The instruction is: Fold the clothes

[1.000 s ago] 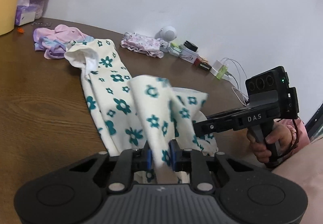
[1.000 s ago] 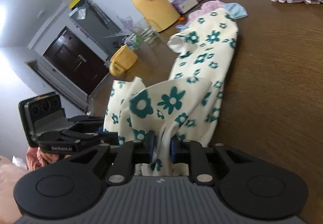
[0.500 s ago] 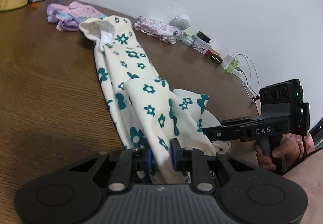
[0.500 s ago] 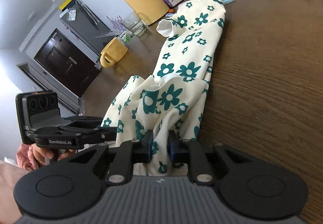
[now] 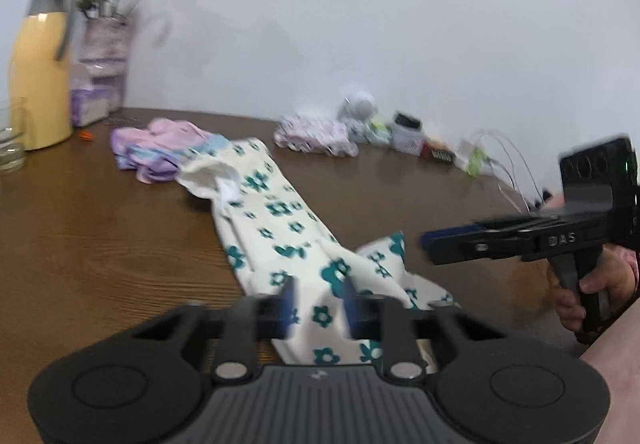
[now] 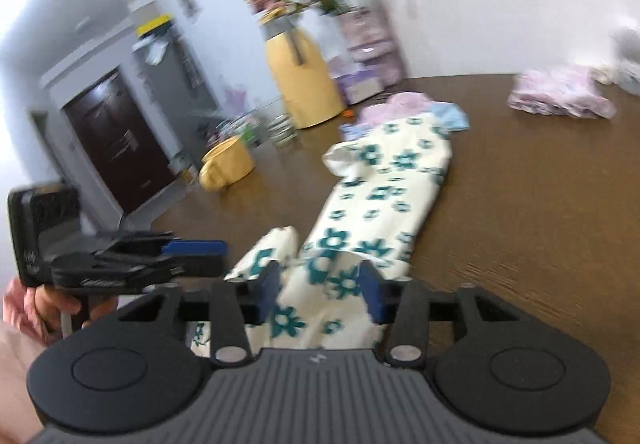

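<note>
A cream garment with teal flowers (image 5: 280, 219) lies lengthwise on the brown table (image 5: 100, 236), its near end folded over and rumpled. My left gripper (image 5: 319, 304) hovers over that near end. Its jaws are closing, and a gap shows between the blue pads, which do not press the cloth. My right gripper (image 6: 320, 292) is over the same end (image 6: 384, 179), jaws opening and wide apart, with cloth lying below them. Each gripper shows in the other's view with a bare tip: the right gripper (image 5: 426, 246) and the left gripper (image 6: 218, 256).
A yellow jug (image 5: 36, 83), a vase of flowers (image 5: 104, 55) and a glass (image 5: 10, 147) stand at the far left. A pink-purple garment (image 5: 160, 147) touches the far end of the flowered one. A folded pink floral piece (image 5: 316, 135), small items (image 5: 404, 127) and cables (image 5: 500, 163) line the wall. A yellow mug (image 6: 226, 167) sits at the left edge.
Both grippers carried the lifted hem down, then let it go; it now lies on the table. The right jaws stand much wider. Both views have tilted up.
</note>
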Tool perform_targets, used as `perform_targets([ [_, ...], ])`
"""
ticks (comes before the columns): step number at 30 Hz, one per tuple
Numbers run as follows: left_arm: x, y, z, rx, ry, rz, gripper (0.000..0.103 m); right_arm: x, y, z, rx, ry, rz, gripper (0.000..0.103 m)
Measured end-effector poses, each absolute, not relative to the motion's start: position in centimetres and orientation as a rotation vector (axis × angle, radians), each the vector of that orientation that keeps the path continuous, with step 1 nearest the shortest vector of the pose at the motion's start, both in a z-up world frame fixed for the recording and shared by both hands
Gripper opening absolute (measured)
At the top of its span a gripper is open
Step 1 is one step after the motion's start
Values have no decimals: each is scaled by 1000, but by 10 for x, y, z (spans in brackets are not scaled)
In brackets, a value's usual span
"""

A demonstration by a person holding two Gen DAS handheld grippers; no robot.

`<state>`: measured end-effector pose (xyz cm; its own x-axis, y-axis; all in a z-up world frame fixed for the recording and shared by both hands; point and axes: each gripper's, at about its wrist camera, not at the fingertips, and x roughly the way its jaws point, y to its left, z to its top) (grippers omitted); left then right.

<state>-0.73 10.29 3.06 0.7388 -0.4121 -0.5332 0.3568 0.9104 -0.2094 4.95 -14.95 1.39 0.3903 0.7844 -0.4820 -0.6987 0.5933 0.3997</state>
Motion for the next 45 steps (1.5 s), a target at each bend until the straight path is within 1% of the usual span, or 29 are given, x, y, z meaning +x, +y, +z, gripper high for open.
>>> perform_targets([
  [1, -3, 99, 26, -86, 624, -432, 14, 51, -141, 10, 114, 700, 960, 22],
  [3, 6, 92, 15, -75, 661, -445, 13, 56, -124, 3, 66, 722, 977, 16],
  [6, 15, 89, -1, -84, 704, -454, 13, 64, -109, -15, 15, 767, 946, 16],
  [9, 16, 88, -7, -80, 704, -459, 13, 69, -108, -28, 24, 791, 946, 16],
  [18, 12, 78, -8, -4, 685, -448, 12, 63, -109, -34, 25, 765, 941, 15],
  [20, 11, 76, -4, 19, 682, -444, 14, 63, -113, -28, 39, 759, 941, 17],
  [22, 9, 74, 2, 51, 670, -441, 18, 63, -118, -19, 64, 752, 942, 24],
  [24, 7, 71, 4, 84, 664, -435, 20, 59, -126, -5, 79, 710, 955, 27],
  [27, 9, 68, 2, 99, 671, -433, 20, 50, -135, 18, 91, 632, 992, 27],
  [29, 11, 67, 1, 101, 669, -434, 20, 42, -124, 20, 44, 653, 1039, 27],
  [32, 11, 68, 2, 107, 662, -438, 22, 42, -106, 12, -40, 705, 1030, 27],
  [35, 4, 71, 6, 111, 649, -441, 28, 53, -94, 1, -115, 722, 981, 23],
  [38, -7, 75, 14, 113, 616, -441, 30, 65, -87, -12, -151, 739, 949, 22],
  [40, -15, 78, 19, 116, 600, -440, 30, 67, -87, -15, -142, 743, 951, 22],
  [43, -19, 78, 19, 121, 609, -463, 26, 69, -87, -19, -126, 750, 950, 22],
  [45, -16, 74, 14, 132, 635, -481, 20, 67, -92, -17, -94, 753, 948, 23],
])
